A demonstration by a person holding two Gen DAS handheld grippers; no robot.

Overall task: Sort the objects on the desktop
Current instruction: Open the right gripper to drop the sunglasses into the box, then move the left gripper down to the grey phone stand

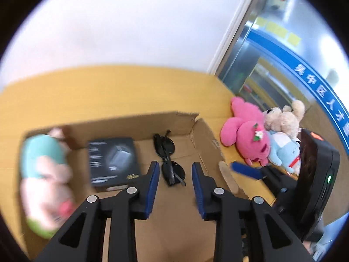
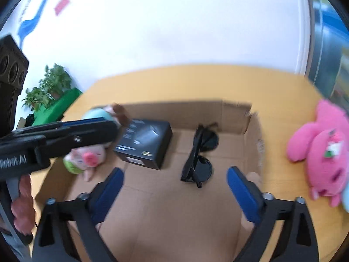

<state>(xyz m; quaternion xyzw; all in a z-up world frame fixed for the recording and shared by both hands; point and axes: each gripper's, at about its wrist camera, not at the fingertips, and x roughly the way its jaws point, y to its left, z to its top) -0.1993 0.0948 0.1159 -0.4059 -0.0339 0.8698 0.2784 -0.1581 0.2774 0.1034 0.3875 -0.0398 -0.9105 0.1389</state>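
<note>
left gripper (image 1: 175,174) over the open cardboard box (image 1: 205,139), fingers a little apart, nothing between them. just ahead of the fingertips, black sunglasses (image 1: 169,159) lying folded on the box floor. left of the left finger, a black product box (image 1: 113,163) flat on the box floor; further left, a plush pig with teal hood (image 1: 43,174), blurred, against the box's left wall.

right gripper (image 2: 175,179) also over the box, fingers wide apart and empty; sunglasses (image 2: 199,155) ahead, between the two fingers and nearer the right one. black product box (image 2: 144,144) ahead of the left finger.

outside the box, right of the fingers, on the yellow bench (image 1: 109,91): a pink plush toy (image 1: 246,131), touching it a beige teddy bear (image 1: 283,120) and a light blue plush (image 1: 283,150).
</note>
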